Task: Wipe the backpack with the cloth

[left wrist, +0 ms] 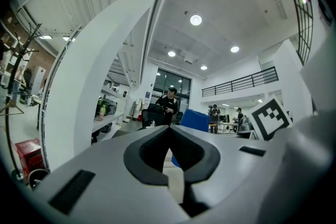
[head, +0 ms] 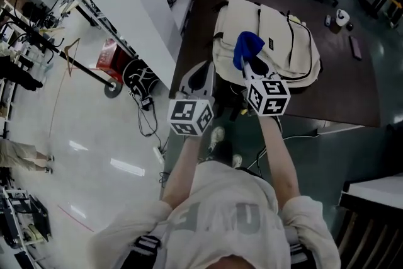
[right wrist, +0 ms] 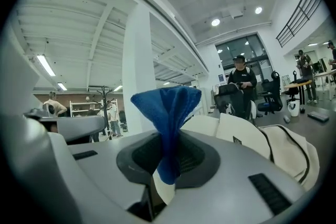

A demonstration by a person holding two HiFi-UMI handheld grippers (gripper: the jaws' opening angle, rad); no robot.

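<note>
Dark table (head: 350,86), cream fabric backpack (head: 284,41), bunched blue cloth (head: 247,47)

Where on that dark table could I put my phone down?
The widest bare patch of the dark brown table lies near right, between the cream fabric backpack and the right edge. Farther back right is crowded: a small white container and a flat dark item. Left of the backpack, only a narrow strip.
</note>
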